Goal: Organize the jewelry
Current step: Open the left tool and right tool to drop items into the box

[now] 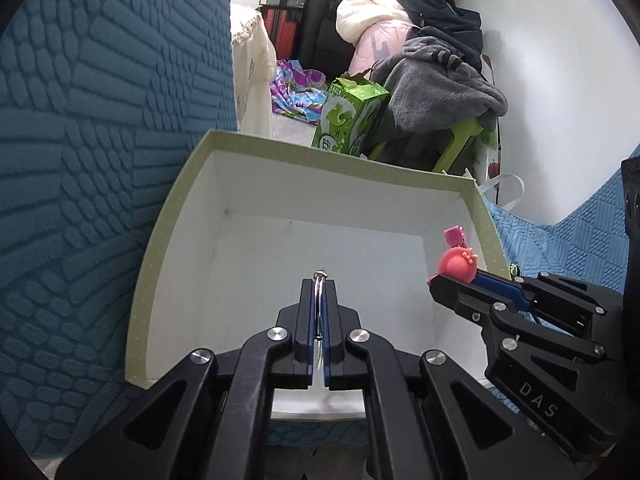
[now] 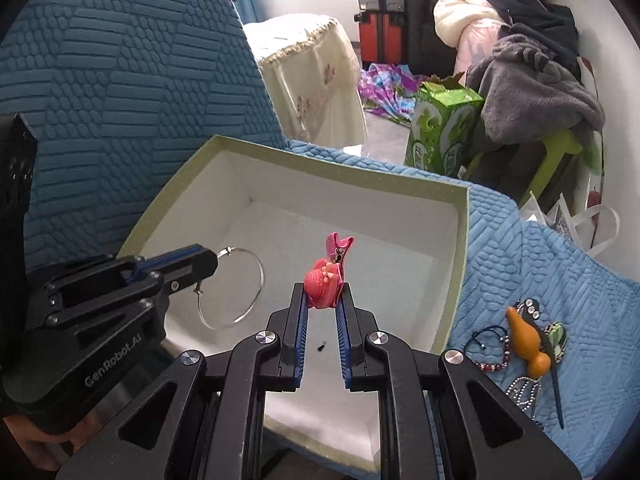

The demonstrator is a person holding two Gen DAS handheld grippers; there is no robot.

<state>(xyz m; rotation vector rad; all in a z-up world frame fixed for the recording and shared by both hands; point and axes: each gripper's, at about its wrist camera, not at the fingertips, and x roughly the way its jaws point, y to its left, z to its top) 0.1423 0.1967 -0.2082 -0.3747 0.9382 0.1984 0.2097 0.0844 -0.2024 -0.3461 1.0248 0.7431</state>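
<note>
Box [image 2: 460, 240] nearly empty: left tongs [image 1: 319, 280] grasp hoop [image 2: 240, 284], right tongs [image 2: 323, 294] grasp pink clip [image 2: 324, 276] above it; jewelry pile [image 2: 524, 344] at 3 o'clock remains unsorted.

Home — clothes pile [image 1: 436, 60], quilted sofa [image 2: 120, 80]

A blue quilted cover with a raised brick-like pattern [image 2: 532, 264] spreads over the cushioned surface that carries everything; whether this is a bed or a sofa cannot be told. On it sits a square open cardboard box, pale green outside and white inside [image 2: 460, 248]. Just beside the box's right wall a small heap of jewelry lies on the cover: an orange gourd-shaped pendant [image 2: 526, 344], a dark red bead bracelet [image 2: 496, 365], a silver ball chain [image 2: 524, 394] and a dark blue cord [image 2: 486, 336], all touching or overlapping.
</note>
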